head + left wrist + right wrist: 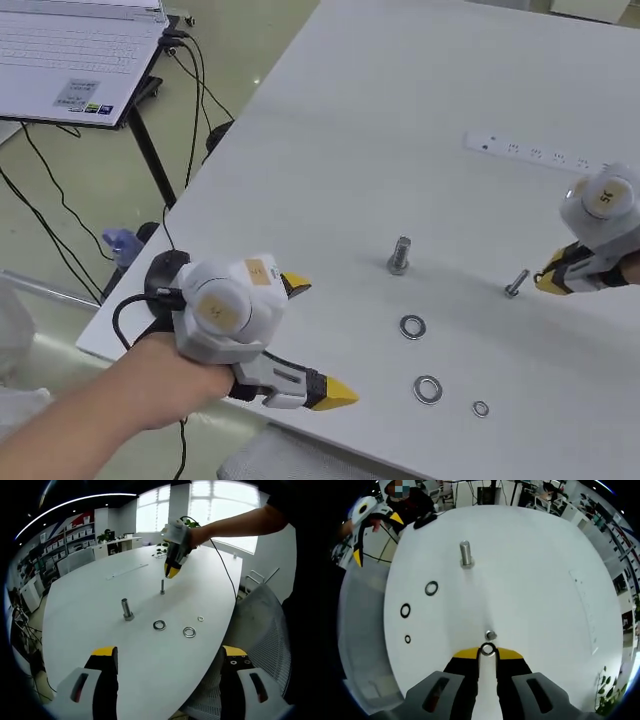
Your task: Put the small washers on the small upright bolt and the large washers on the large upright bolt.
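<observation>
We look down on a white table (330, 150) with the large upright bolt (399, 256) near the middle of the head view and the small upright bolt (516, 284) to its right. Below them lie two large washers on the tabletop, one (412, 326) just under the large bolt and the other (428, 389) lower down. A loose small washer (481, 408) sits to the lower right of that one.

The right gripper (550, 282) enters from the right edge of the head view, its yellow tips just beside the small bolt. In the right gripper view we find its jaws (488, 653) closed together on a held small washer (483, 649), which is pinched upright between the yellow tips, directly below the top of the small bolt (490, 635). We cannot tell whether the washer touches the bolt. Farther up that view stands the large bolt (465, 553), with the three loose washers strung down the left side.

The left gripper (318, 338) is in the lower left of the head view, held by a hand (150, 385) at the table's near edge, with its jaws wide apart and nothing between them. Its own view shows the same: two yellow-tipped fingers (105, 655) spread at the bottom, with bolts and washers well beyond them.

A white power strip (530, 152) lies at the upper right, and an open laptop (70, 50) sits on a stand at the upper left.
</observation>
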Action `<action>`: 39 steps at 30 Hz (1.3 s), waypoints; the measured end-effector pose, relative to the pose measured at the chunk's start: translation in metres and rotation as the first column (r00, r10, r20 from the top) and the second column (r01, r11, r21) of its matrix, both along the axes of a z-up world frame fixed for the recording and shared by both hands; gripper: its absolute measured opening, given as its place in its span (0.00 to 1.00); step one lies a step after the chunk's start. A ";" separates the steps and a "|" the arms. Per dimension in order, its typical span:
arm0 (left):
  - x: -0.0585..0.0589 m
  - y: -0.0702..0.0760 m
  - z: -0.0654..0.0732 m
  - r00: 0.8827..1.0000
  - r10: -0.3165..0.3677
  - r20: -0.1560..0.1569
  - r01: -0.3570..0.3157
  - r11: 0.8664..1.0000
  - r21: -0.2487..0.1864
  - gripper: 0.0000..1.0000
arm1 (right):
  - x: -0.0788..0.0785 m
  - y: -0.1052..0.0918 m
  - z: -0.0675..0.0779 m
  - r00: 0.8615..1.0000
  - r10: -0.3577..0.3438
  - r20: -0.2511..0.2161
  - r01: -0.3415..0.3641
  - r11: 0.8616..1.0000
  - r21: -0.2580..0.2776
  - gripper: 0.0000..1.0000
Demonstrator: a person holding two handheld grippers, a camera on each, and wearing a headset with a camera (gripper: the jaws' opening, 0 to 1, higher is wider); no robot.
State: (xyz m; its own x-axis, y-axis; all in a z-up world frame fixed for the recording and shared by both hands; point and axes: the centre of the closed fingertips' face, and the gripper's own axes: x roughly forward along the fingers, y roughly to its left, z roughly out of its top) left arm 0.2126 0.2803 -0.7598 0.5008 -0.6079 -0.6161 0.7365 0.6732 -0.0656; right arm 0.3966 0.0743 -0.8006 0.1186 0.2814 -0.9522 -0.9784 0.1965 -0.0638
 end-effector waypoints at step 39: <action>0.004 0.000 -0.006 1.000 -0.010 -0.007 0.010 1.000 -0.011 0.94 | 0.009 0.012 -0.020 0.999 0.050 -0.008 -0.051 0.997 -0.053 0.13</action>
State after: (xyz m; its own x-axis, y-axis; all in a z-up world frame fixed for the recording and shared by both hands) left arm 0.2162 0.2798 -0.7661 0.4907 -0.6197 -0.6126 0.7425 0.6653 -0.0783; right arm 0.4057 0.0860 -0.8207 0.0993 0.2356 -0.9668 -0.9874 0.1434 -0.0665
